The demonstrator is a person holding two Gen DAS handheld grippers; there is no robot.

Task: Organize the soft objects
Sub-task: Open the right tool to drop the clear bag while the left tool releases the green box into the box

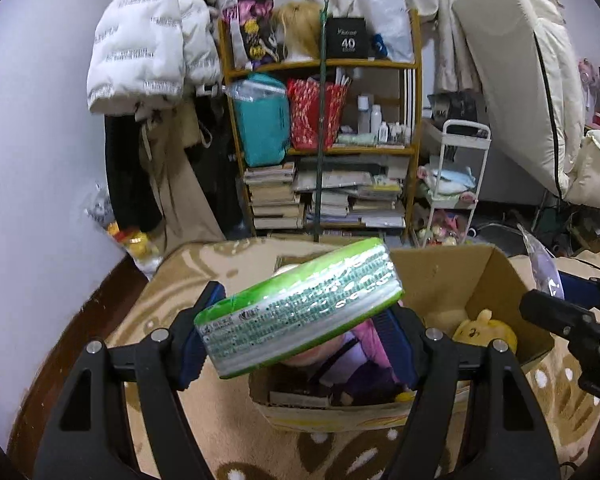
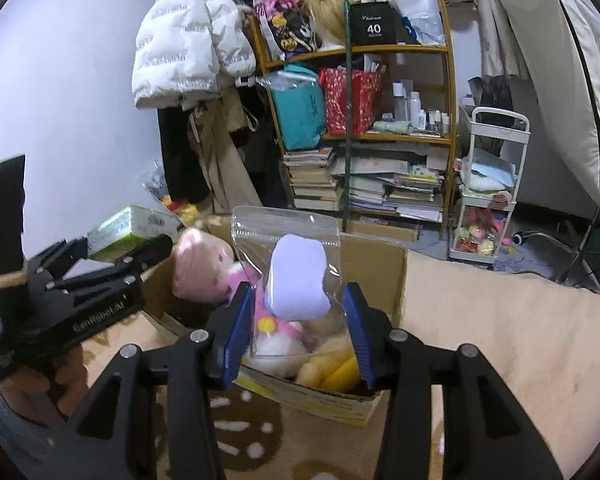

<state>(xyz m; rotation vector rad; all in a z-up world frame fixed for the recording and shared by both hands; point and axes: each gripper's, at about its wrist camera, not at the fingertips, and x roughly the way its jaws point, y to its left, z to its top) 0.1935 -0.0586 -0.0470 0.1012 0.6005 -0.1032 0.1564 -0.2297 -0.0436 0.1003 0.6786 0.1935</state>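
My left gripper (image 1: 296, 328) is shut on a green tissue pack (image 1: 300, 306), held tilted above the cardboard box (image 1: 496, 276). The pack also shows in the right wrist view (image 2: 124, 230), at the left. My right gripper (image 2: 296, 320) is shut on a clear zip bag (image 2: 288, 264) with a pale lilac sponge (image 2: 298, 284) inside, held over the same box (image 2: 374, 264). In the box lie a pink plush (image 2: 204, 266), a yellow plush (image 1: 486, 330) and other soft toys. The right gripper's body shows at the right edge of the left wrist view (image 1: 572, 320).
The box sits on a beige patterned blanket (image 2: 500, 340). Behind stand a wooden shelf (image 1: 414, 128) with bags, bottles and stacked books, a hanging white puffer jacket (image 1: 148, 40), a white trolley (image 2: 488, 200) with soft items, and a propped cream mattress (image 1: 520, 80).
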